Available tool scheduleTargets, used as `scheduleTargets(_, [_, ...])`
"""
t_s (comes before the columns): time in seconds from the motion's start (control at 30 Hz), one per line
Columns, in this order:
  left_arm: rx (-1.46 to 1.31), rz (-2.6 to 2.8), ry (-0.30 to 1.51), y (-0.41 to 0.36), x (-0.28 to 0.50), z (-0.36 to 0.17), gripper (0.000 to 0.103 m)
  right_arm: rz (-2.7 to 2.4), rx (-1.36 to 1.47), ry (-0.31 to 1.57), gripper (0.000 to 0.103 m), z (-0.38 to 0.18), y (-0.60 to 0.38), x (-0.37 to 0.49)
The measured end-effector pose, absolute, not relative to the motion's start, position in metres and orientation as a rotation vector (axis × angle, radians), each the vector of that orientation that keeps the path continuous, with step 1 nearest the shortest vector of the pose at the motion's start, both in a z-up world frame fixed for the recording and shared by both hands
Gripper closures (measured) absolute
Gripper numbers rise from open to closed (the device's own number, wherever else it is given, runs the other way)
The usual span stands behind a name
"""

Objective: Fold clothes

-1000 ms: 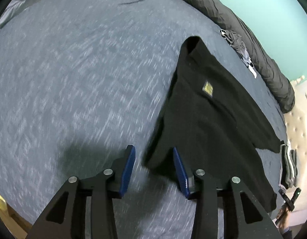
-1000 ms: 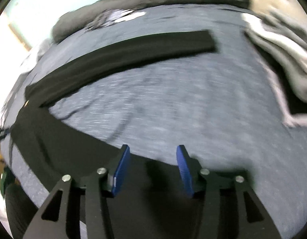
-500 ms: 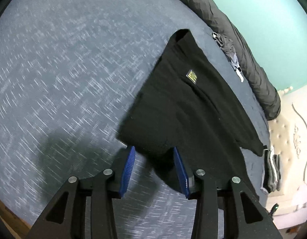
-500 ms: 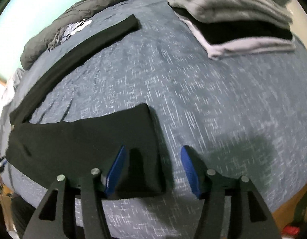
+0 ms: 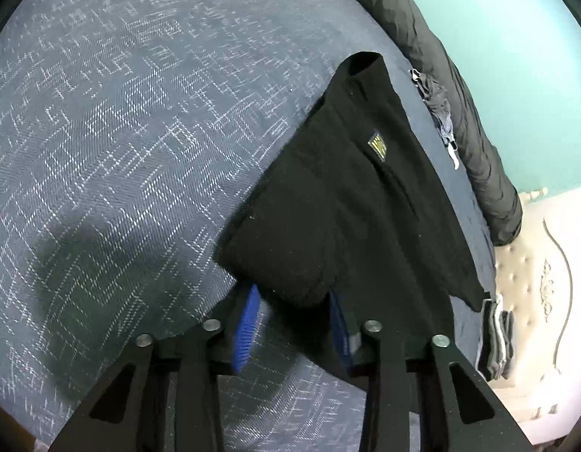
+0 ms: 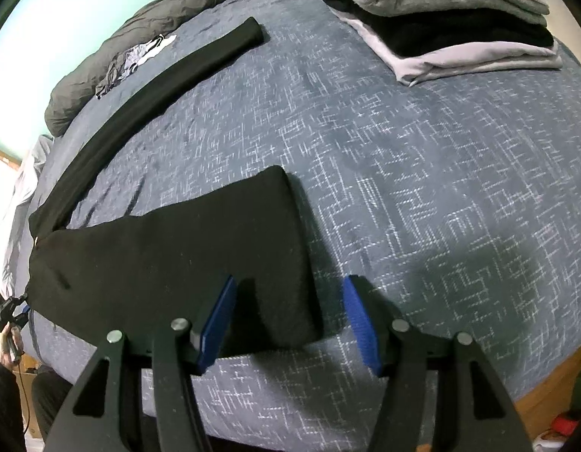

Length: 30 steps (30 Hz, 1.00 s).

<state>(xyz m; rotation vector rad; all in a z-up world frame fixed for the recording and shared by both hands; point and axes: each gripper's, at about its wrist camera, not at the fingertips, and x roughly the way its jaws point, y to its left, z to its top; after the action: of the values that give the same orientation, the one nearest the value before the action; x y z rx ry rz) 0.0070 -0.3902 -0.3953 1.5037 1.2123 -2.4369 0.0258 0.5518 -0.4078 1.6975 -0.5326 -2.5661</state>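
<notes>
Lying on one bed (image 6: 422, 188): one black garment (image 6: 170, 256), one folded stack (image 6: 448, 15). Gaping wide, gripping nothing: left claw (image 5: 294, 324), right claw (image 6: 290, 324).

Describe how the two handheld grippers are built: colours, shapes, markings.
The left gripper and right gripper look alike: matte black angular frames with triangular cut-outs, four round silver bolt heads across each, and two fingers faced with ribbed bright blue pads. No lettering or cables show on them. No sleeves or hands are visible behind them.
</notes>
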Motion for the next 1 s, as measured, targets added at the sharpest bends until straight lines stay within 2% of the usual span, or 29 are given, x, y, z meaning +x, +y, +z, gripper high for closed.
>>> scheduleTargets(0.03, [1.510,-2.443,1.191,-0.389,0.006,-0.394,0.077,-2.570,1.697,-0.531,0.057,-0.407,0.551,0.025])
scheduleTargets(0.07, [1.518,-2.449,1.159,-0.387,0.006,-0.392,0.082,-2.571,1.695,-0.528,0.077,-0.407,0.551,0.025])
scheduleTargets(0.13, [1.526,-2.463,1.097,-0.384,0.006,-0.389,0.086,-2.587,1.699,-0.497,0.085,-0.405,0.549,0.023])
scheduleTargets(0.17, [1.524,-2.471,1.068,-0.383,0.006,-0.386,0.088,-2.597,1.695,-0.478,0.093,-0.404,0.548,0.023])
scheduleTargets(0.3, [1.501,-2.512,0.952,-0.382,0.011,-0.369,0.092,-2.642,1.666,-0.411,0.097,-0.393,0.548,0.022])
scheduleTargets(0.4, [1.495,-2.528,0.933,-0.386,0.014,-0.359,0.092,-2.698,1.612,-0.317,0.098,-0.379,0.548,0.021])
scheduleTargets(0.5, [1.522,-2.506,0.937,-0.389,0.015,-0.364,0.092,-2.713,1.630,-0.358,0.099,-0.381,0.557,0.020])
scheduleTargets(0.77, [1.544,-2.470,0.968,-0.384,0.012,-0.382,0.091,-2.676,1.672,-0.451,0.098,-0.404,0.564,0.025])
scheduleTargets(0.83, [1.554,-2.464,0.982,-0.384,0.012,-0.384,0.090,-2.678,1.665,-0.520,0.092,-0.401,0.571,0.027])
scheduleTargets(0.97, [1.558,-2.461,1.002,-0.384,0.012,-0.385,0.087,-2.646,1.651,-0.631,0.062,-0.401,0.576,0.034])
scheduleTargets(1.0, [1.553,-2.460,1.016,-0.385,0.013,-0.386,0.087,-2.633,1.647,-0.648,0.060,-0.402,0.576,0.035])
